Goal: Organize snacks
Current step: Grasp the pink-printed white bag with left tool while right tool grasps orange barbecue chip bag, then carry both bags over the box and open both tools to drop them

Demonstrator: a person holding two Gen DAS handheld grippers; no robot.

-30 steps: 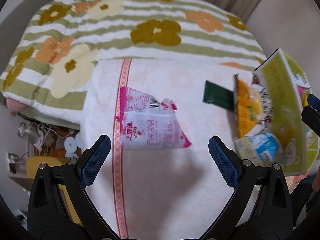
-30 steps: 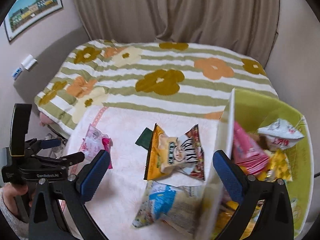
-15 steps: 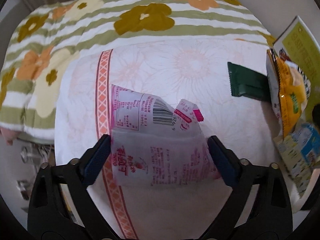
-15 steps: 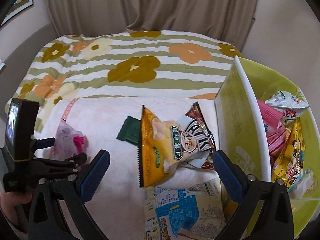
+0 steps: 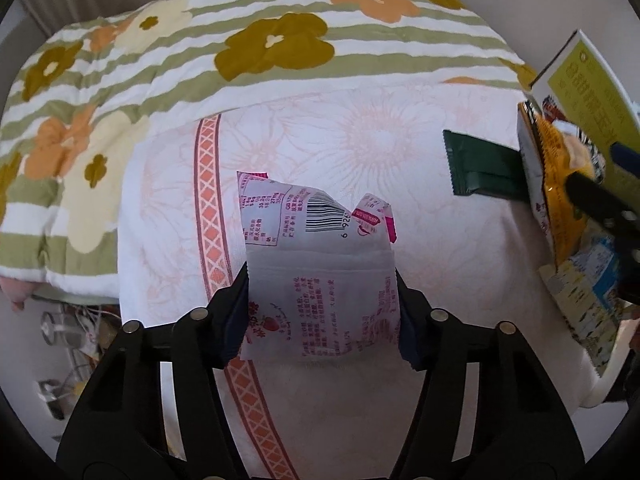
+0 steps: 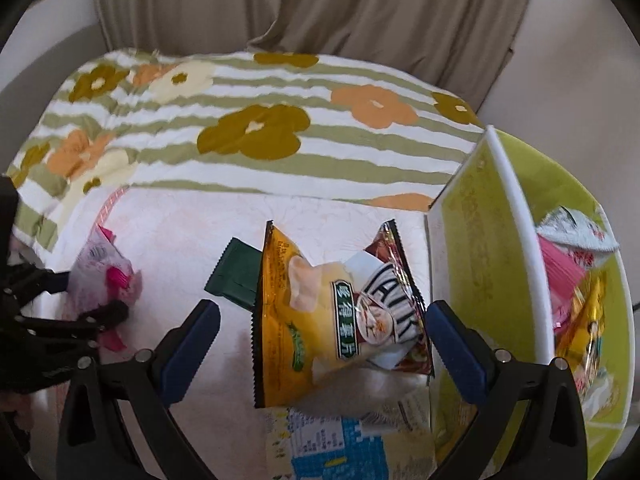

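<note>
Pink-and-white crinkly snack packet (image 5: 320, 296) pinched between just-closed left gripper (image 5: 322, 312) for lifting; orange chip bag (image 6: 320, 320) straddled by released right gripper (image 6: 320, 338).

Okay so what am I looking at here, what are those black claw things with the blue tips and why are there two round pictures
Each black claw is a hand-held two-finger gripper with a fisheye camera looking out along its fingers, so you get one round picture per hand. In the left-hand view, the left gripper has just been closing, and its pads now press the sides of a pink and white snack packet on the pale towel. In the right-hand view, the right gripper stands open around a yellow chip bag, not squeezing it. Beside that lie a dark green packet and a blue and white packet. The green box at right already holds several snacks.
</note>
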